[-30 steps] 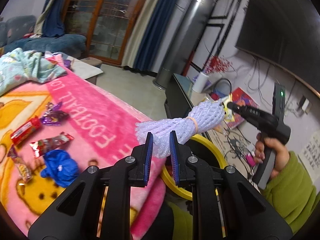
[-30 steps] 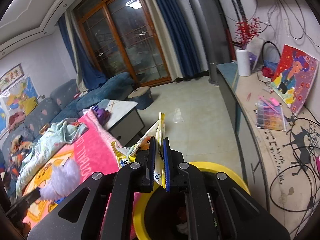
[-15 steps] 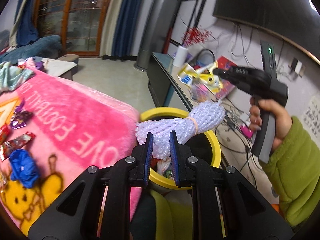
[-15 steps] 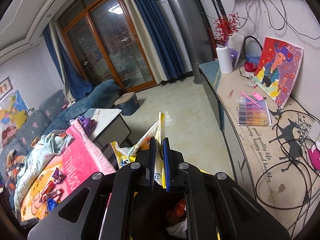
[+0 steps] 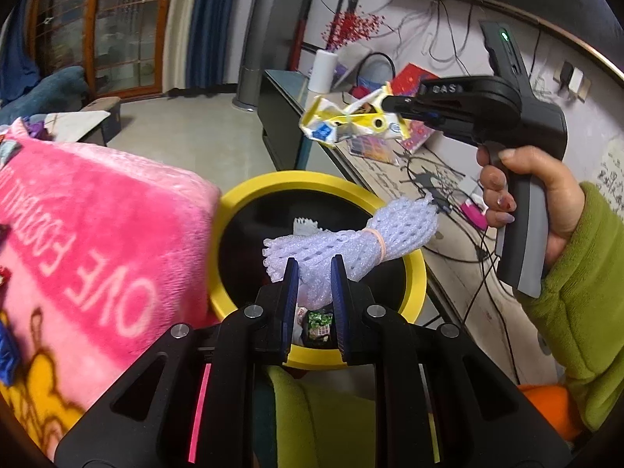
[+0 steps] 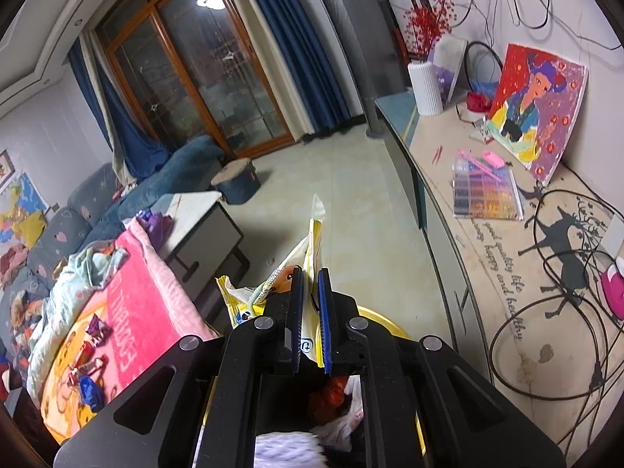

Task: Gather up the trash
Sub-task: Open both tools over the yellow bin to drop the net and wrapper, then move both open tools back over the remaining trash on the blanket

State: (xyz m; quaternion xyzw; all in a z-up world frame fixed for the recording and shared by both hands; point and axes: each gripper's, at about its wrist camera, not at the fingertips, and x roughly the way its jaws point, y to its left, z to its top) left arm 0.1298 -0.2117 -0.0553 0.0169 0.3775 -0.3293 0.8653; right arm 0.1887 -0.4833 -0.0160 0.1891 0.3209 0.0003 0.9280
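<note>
My left gripper (image 5: 314, 273) is shut on a white foam net bundle (image 5: 351, 241) tied with a rubber band, held over the yellow-rimmed trash bin (image 5: 323, 181). The bin holds wrappers. My right gripper (image 6: 310, 282) is shut on a yellow and white snack wrapper (image 6: 308, 249), above the bin's far side; this wrapper also shows in the left wrist view (image 5: 351, 124), where the right gripper (image 5: 394, 109) is held by a hand. The foam net (image 6: 284, 448) shows at the bottom of the right wrist view.
A pink blanket (image 5: 97, 234) lies left of the bin, with several candy wrappers (image 6: 87, 358) on it. A low cabinet (image 6: 507, 273) with cables, a bead box and a painting runs along the right wall. A small grey table (image 6: 199, 226) stands behind the blanket.
My left gripper carried the foam net from over the blanket to over the bin. My right gripper moved with the wrapper to above the bin's far side. Both stayed shut.
</note>
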